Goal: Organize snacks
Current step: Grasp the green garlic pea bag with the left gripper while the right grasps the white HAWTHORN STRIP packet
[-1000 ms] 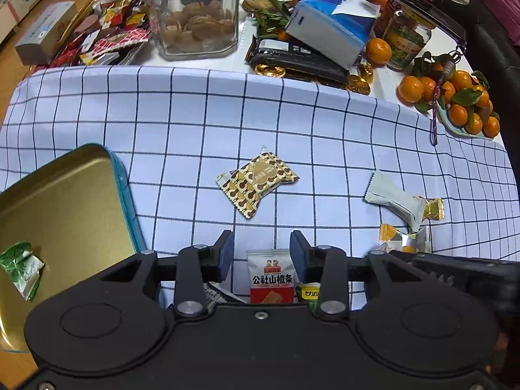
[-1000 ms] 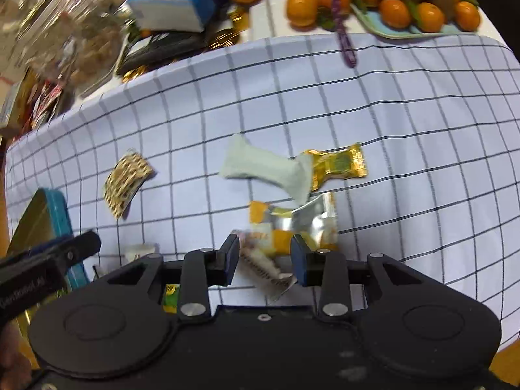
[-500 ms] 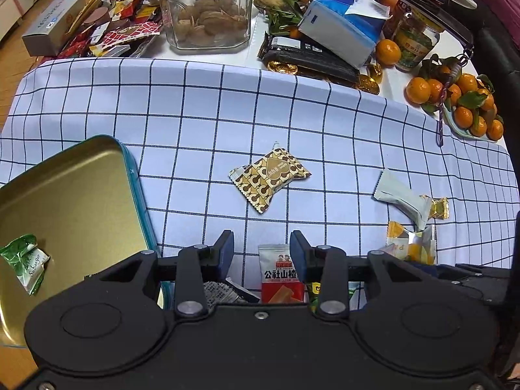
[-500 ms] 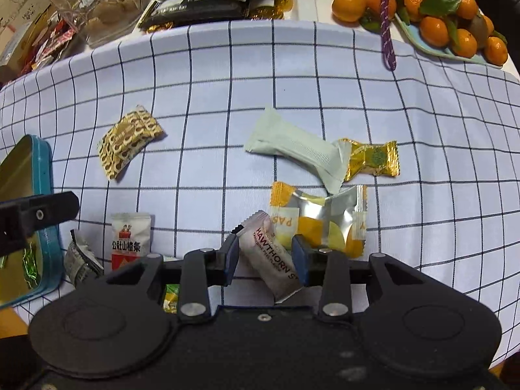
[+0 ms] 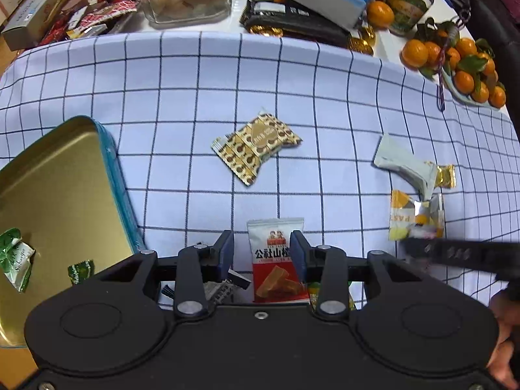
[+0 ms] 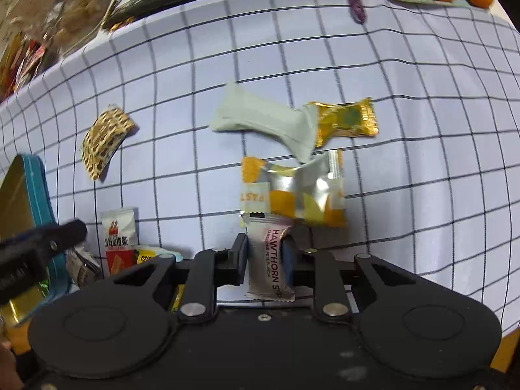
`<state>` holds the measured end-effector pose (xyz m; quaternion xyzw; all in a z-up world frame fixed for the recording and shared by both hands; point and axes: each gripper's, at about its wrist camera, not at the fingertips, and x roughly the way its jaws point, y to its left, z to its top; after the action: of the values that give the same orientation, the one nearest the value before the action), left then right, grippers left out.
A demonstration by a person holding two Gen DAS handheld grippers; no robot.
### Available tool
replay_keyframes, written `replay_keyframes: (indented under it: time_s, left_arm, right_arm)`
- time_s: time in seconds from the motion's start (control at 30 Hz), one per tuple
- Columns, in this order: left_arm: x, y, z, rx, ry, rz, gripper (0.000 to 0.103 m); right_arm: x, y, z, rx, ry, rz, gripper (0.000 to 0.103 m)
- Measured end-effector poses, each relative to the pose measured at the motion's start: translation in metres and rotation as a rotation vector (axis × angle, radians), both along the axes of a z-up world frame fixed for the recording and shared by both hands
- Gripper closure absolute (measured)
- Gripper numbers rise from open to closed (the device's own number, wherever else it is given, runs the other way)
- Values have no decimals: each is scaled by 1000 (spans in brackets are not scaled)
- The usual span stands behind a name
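Over the last second the right gripper (image 6: 265, 253) has come down over the silver hawthorn candy (image 6: 270, 260) and its jaws have just been closing: they stood loosely either side of the wrapper half a second ago and now both pads press its sides, so it looks gripped, though the candy has not left the checked cloth (image 6: 422, 130). The left gripper (image 5: 261, 253) has barely shifted; its jaws stand apart over the red-and-white hawthorn strip pack (image 5: 276, 260), which lies flat between the fingers without either pad touching it. The task seems at an early stage: the gold tin (image 5: 55, 195) at the left holds only two green-wrapped sweets (image 5: 14, 258), as far as its visible part shows. Left on the cloth are the brown patterned packet (image 5: 256, 148), the pale green bar (image 6: 263, 120), the gold foil sweet (image 6: 344, 123) partly tucked under the bar's end, and the silver-and-orange packet (image 6: 292, 191) just beyond the gripped candy. A few small wrappers also sit under the left gripper's body; I cannot tell what they are.
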<state>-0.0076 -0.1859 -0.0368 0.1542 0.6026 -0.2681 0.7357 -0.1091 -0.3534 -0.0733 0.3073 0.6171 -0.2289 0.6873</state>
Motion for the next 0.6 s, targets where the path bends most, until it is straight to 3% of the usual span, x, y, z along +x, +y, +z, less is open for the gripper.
replay_keyframes:
  time_s: [0.3,0.6]
  left_arm:
    - [-38,-17,-3,-31,35,-141,56]
    - [-57,-27,-19,20,45,-191,56]
  right_arm:
    - [-19,-32,24,-45,-46,-83,80]
    - [-32,-48,35,-56,-53,-139,80]
